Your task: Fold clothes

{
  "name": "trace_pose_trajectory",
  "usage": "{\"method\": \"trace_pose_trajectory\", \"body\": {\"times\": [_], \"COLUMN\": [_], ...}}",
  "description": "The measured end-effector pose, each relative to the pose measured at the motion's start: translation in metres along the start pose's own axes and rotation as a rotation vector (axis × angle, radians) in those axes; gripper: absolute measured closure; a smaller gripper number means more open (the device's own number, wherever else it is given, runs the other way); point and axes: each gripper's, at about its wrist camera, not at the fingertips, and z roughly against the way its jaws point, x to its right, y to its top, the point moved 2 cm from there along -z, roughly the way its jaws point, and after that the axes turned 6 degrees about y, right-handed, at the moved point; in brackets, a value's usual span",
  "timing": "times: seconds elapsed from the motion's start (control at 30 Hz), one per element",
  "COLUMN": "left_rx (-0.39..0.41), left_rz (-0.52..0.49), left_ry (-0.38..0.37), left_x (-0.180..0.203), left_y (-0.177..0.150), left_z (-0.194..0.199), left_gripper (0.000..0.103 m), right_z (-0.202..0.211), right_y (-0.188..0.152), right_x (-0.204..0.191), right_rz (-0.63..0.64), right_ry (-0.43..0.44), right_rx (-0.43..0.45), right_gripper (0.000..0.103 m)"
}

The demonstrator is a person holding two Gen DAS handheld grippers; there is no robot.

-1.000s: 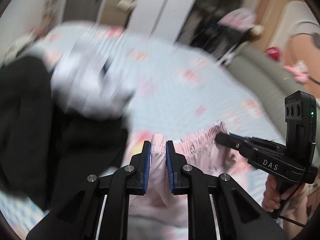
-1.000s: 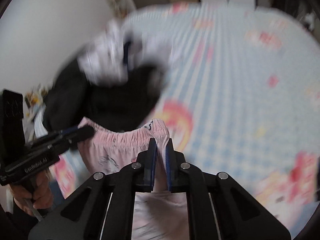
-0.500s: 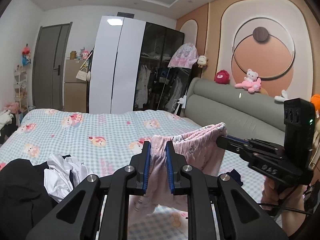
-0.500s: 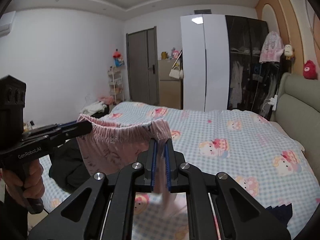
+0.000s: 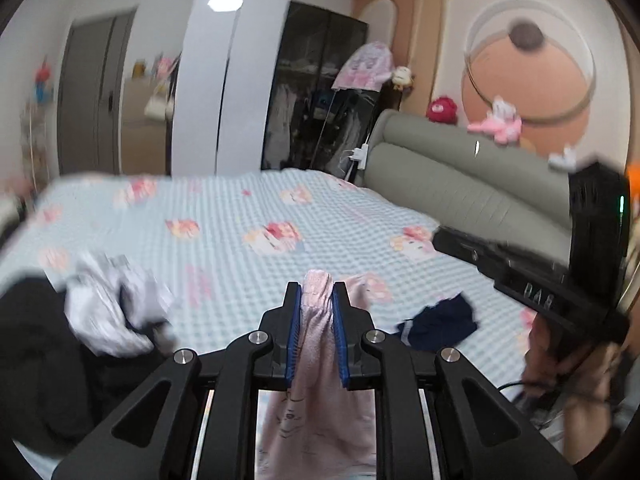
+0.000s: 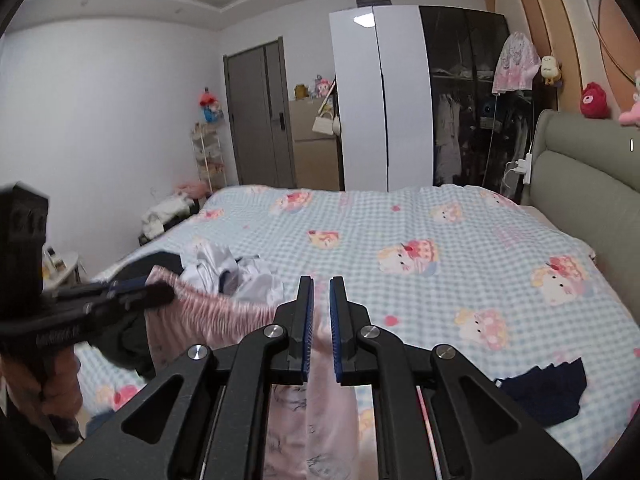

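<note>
Pinching pink shorts [image 6: 224, 312] at the waistband, left hand-held gripper [image 5: 316, 300] clamped, right hand-held gripper [image 6: 320, 300] clamped, above bed [image 6: 440, 220].

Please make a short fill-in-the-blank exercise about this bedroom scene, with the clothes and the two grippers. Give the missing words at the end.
1. Both grippers are shut on the same ____ garment.
2. The left gripper and the right gripper hold the garment above the ____.
3. The small garment lying alone on the checked bedspread near the headboard side is navy in colour; the crumpled one beside the black pile is ____.

Missing words: pink; bed; white
</note>
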Motion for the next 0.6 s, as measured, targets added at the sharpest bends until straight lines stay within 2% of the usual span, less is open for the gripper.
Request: {"method": "trace_pose_trajectory", "body": {"times": [0.1,0.17,0.2,0.27,0.33,0.37,0.47,0.53,0.6], "left_rx": [-0.001,-0.017,-0.031,-0.117,-0.230,-0.319,-0.476,-0.544,-0.580], "left_rz": [0.002,-0.002,-0.002,0.021,0.057,0.085,0.132,0.163,0.186], "left_ry": [-0.034,-0.052,-0.052,-0.051,-0.062,-0.064,-0.029,-0.043,-0.082], "left_x": [0.004,0.004,0.004,-0.001,-0.006,-0.010,-0.018,-0.022,-0.025], "left_y": [0.002,-0.017,-0.030,-0.070,-0.117,-0.151,-0.213,-0.241,-0.254], "left_z": [-0.001,-0.003,-0.005,-0.017,-0.032,-0.045,-0.062,-0.065,-0.063], "left_gripper": [0.087,0.087,0.087,0.086,0.086,0.085,0.085,0.085,0.076], "right_z": [-0.006,-0.018,-0.024,-0.040,-0.062,-0.072,-0.095,-0.104,-0.110], "right_y": [0.002,-0.013,-0.027,-0.067,-0.111,-0.132,-0.188,-0.216,-0.239], "right_x": [-0.006,-0.009,-0.009,-0.007,-0.005,-0.005,-0.005,-0.006,-0.007], "right_rz": [0.003,-0.022,-0.047,-0.115,-0.190,-0.226,-0.296,-0.318,-0.335], "right_ry": [0.038,0.096,0.124,0.168,0.197,0.209,0.219,0.206,0.187], "right_rx": [-0.012,-0.063,-0.102,-0.201,-0.309,-0.359,-0.484,-0.546,-0.596], "right_gripper": [0.096,0.094,0.088,0.080,0.080,0.080,0.075,0.074,0.073]}}
